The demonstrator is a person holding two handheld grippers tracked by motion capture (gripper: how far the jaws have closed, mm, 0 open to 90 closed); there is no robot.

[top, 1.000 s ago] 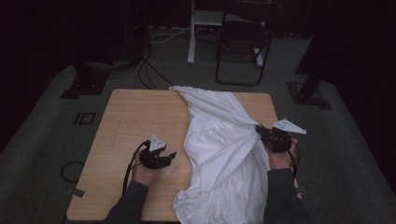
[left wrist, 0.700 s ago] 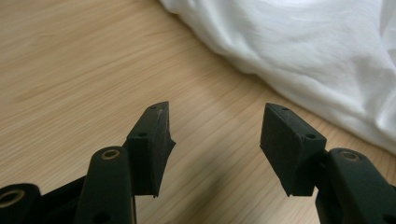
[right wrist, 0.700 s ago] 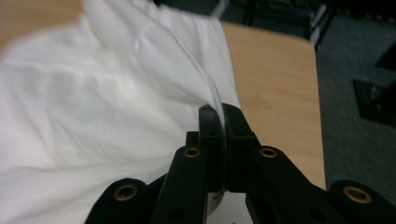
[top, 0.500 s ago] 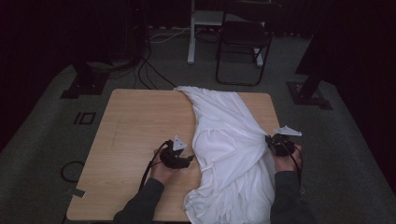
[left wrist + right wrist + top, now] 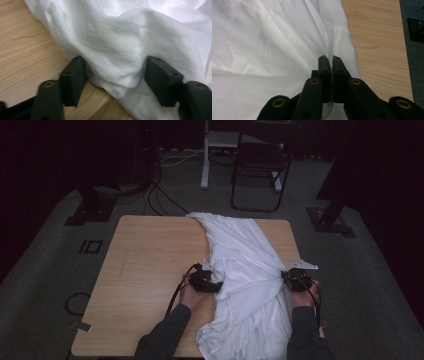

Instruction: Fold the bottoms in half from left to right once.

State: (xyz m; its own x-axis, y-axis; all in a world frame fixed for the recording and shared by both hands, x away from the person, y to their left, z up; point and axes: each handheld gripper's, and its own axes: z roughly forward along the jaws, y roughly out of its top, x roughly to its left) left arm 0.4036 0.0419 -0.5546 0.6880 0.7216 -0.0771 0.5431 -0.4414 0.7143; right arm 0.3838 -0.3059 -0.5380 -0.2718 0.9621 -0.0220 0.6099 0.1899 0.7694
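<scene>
A white cloth (image 5: pixel 245 265) lies crumpled in a long band from the table's far edge to its near edge. My left gripper (image 5: pixel 215 286) is at the cloth's left side. In the left gripper view its jaws straddle a bulging fold of cloth (image 5: pixel 117 50); they have just been closing, still stand wide apart, and the left gripper (image 5: pixel 115 72) is open. My right gripper (image 5: pixel 286 276) is at the cloth's right edge, low over the table. In the right gripper view the right gripper (image 5: pixel 329 60) is shut, with the cloth's edge (image 5: pixel 337 37) pinched between its jaws.
The wooden table (image 5: pixel 150 255) has bare surface to the left of the cloth and a narrow strip on the right. A folding chair (image 5: pixel 260 165) and stand feet (image 5: pixel 90 210) sit on the grey floor beyond the table.
My left hand has slid right across the table until its jaws reach the cloth. My right hand has sunk toward the table with the cloth's edge still in its grip.
</scene>
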